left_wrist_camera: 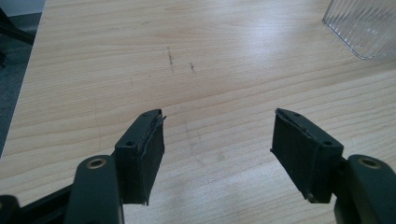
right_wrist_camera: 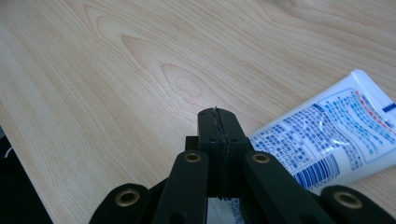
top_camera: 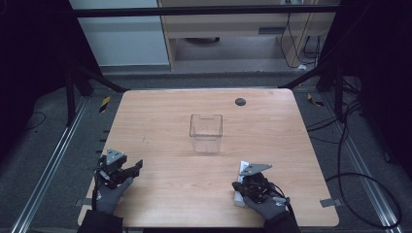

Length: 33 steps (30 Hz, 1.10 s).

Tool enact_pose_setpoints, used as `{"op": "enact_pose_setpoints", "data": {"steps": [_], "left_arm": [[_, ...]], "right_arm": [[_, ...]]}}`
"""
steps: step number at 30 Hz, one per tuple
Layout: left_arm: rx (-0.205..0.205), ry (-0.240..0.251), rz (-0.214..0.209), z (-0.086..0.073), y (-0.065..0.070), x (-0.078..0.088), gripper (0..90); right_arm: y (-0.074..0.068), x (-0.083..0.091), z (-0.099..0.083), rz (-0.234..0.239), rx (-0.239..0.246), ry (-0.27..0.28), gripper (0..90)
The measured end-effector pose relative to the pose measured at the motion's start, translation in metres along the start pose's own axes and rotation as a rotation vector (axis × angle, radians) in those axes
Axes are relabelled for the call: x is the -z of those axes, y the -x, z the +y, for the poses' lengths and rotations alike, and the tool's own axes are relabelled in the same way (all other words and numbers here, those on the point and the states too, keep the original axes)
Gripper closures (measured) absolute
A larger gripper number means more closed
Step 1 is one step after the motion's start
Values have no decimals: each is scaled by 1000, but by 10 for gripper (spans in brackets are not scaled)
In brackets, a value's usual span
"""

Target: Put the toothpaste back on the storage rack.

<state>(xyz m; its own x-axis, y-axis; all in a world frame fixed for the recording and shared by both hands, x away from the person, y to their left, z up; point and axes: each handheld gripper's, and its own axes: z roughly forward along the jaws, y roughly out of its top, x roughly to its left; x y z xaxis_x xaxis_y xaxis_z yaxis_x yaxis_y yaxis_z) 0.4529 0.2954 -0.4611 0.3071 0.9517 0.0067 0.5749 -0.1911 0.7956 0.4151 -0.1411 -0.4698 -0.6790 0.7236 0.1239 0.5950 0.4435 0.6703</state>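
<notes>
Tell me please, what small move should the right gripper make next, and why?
Probably open the right gripper: its jaws are pressed shut with nothing between them, while the tube lies flat on the table just beside them. The clear container stands empty, so gripping the tube seems the likely aim.

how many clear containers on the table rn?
1. The clear ribbed plastic container stands upright near the table's middle, ahead of both grippers; its corner shows at top right in the left gripper view. Nothing looks hidden.

We see a light wooden square surface (top_camera: 272, 145) on grey carpeted floor (top_camera: 43, 160), black cables (top_camera: 369, 184) trailing right, a pale wooden cabinet (top_camera: 233, 24) behind.
</notes>
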Motion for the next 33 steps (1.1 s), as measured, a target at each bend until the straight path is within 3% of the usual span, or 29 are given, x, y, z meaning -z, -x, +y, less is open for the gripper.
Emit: {"op": "enact_pose_setpoints", "data": {"steps": [33], "left_arm": [[7,-1,2,0,-1,0,330]], "right_arm": [[24,28,-20,-52,-54,-36,900]]}}
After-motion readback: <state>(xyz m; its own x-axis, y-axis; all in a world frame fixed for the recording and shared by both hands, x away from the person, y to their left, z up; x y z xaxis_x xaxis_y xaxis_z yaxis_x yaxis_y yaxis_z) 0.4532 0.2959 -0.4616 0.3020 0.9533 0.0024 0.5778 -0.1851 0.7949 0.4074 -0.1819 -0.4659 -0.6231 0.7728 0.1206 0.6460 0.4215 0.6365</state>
